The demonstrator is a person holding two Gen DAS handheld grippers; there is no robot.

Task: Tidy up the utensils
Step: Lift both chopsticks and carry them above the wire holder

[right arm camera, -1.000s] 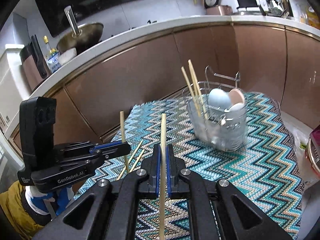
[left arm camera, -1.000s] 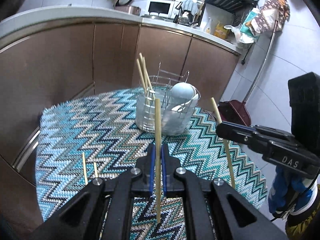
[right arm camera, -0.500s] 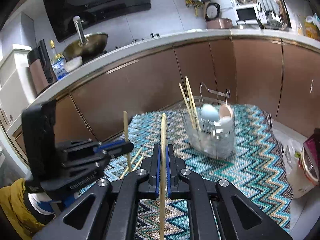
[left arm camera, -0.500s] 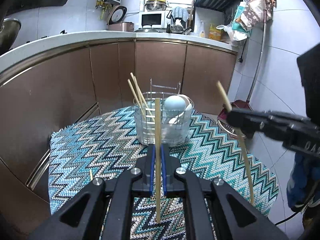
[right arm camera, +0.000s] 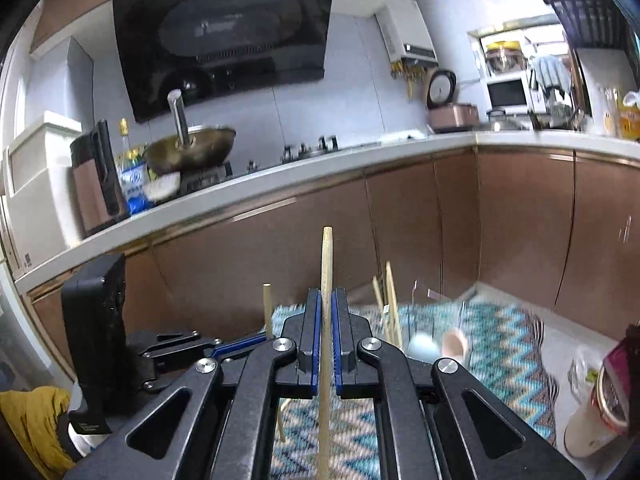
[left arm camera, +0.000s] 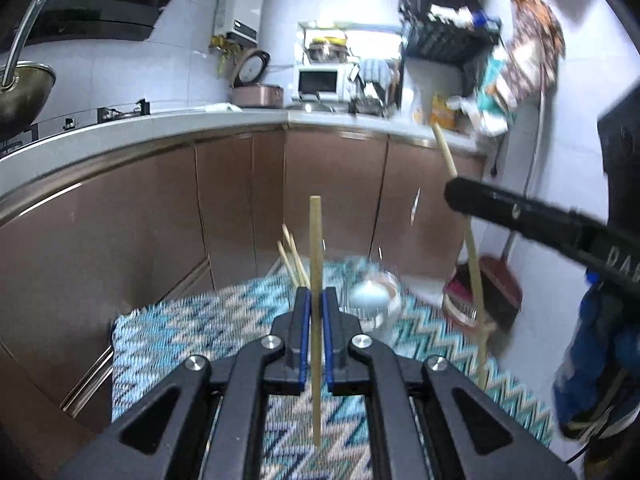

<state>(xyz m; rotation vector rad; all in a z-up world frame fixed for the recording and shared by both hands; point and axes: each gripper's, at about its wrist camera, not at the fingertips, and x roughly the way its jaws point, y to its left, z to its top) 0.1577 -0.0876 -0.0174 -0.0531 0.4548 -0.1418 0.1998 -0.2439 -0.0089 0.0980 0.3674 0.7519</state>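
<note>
In the left wrist view, the left gripper (left arm camera: 315, 312) fills the lower centre of the frame, its blue-padded jaws pinching one wooden chopstick (left arm camera: 315, 280) that stands upright, its top rising to mid-frame. The right gripper (left arm camera: 454, 196) reaches in from the right edge, level and high, clamping a second chopstick (left arm camera: 474, 264) that slants from upper centre-right down toward lower right. Just above the left jaws sits the utensil holder (left arm camera: 376, 300), blurred, with three chopsticks (left arm camera: 294, 258) leaning out to its left and pale spoon bowls inside. It stands on the zigzag cloth (left arm camera: 168, 332), whose left edge and far edge show against brown cabinets (left arm camera: 160, 216); open floor lies to the right.

In the right wrist view, the right gripper (right arm camera: 327, 320) occupies the lower centre, jaws pressed on its upright chopstick (right arm camera: 327, 280). The left gripper (right arm camera: 256, 340) comes in from the lower left, pointing right, gripping its chopstick (right arm camera: 267, 308). The holder (right arm camera: 432, 340) lies right of centre, blurred, two sticks (right arm camera: 390, 304) clearly seen leaning in it. The cloth (right arm camera: 500, 344) runs toward the lower right, with bare floor beyond.
</note>
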